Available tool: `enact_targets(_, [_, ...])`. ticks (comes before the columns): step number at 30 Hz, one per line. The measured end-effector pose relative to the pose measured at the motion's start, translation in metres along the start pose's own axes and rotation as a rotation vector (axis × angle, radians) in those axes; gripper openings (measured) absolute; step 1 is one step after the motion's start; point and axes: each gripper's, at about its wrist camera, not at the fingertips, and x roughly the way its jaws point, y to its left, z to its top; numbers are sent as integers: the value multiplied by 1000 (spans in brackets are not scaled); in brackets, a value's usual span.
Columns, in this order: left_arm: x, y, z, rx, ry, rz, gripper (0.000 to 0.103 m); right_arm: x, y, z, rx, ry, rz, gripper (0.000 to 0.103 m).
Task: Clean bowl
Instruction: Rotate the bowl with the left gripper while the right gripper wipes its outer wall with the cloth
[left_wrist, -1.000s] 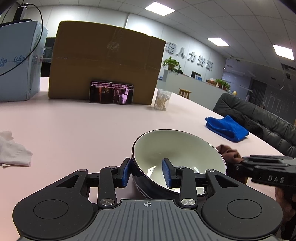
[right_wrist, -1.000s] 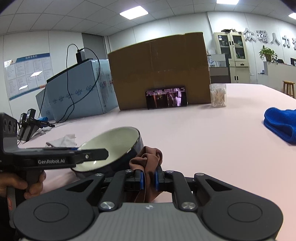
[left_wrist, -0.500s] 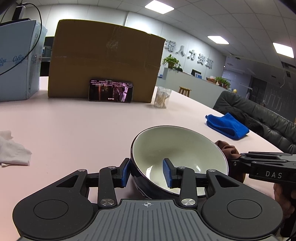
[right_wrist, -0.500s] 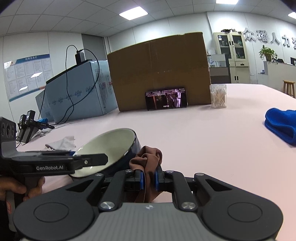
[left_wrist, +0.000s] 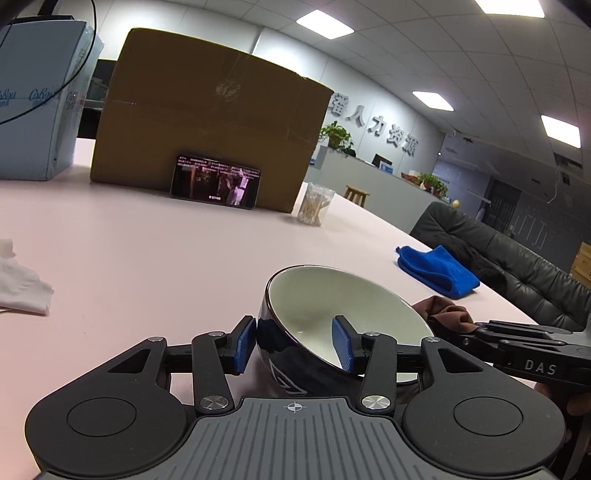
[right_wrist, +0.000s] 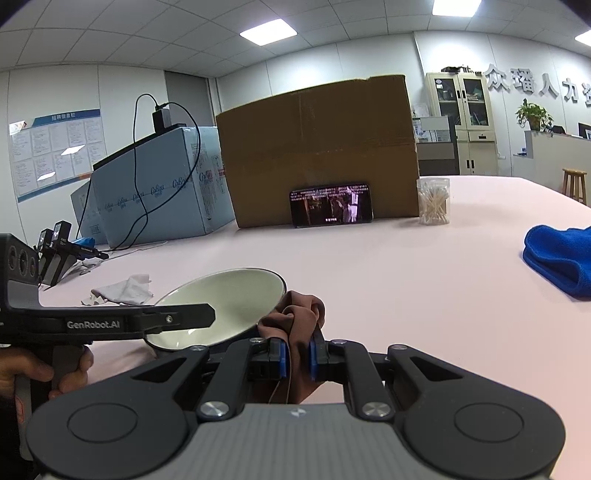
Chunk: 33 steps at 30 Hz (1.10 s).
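Tipped further since a second ago: bowl (left_wrist: 332, 325) now leaning right, mouth toward brown cloth (right_wrist: 295, 317). Left tongs (left_wrist: 293, 345) clamped across near rim, one pad outside, one inside, holding bowl at near edge of pink bench (left_wrist: 147, 258), likely to present interior. Right tongs (right_wrist: 297, 356) pinching cloth, bunched just beside rim, not yet inside. Blue towel (right_wrist: 557, 258) far right, unused.

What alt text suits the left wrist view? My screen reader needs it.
The left gripper clamps the rim of a tilted, white-lined dark bowl above a pink table. A brown cloth sits at its right, with a blue towel and cardboard box beyond.
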Motion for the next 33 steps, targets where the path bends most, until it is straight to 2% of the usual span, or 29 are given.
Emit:
enact_targets(6, [2, 3, 3, 0, 0, 1, 44, -2, 2, -1, -10, 1, -6, 14])
enact_targets(12, [1, 1, 2, 2, 0, 0, 45, 13, -1, -9, 1, 59, -18, 14])
enact_targets(23, [-3, 0, 0, 2, 0, -2, 46, 5, -2, 0, 2, 8, -3, 14])
enact_targets(33, [-5, -1, -1, -5, 3, -8, 48, 21, -4, -6, -4, 58, -14, 14])
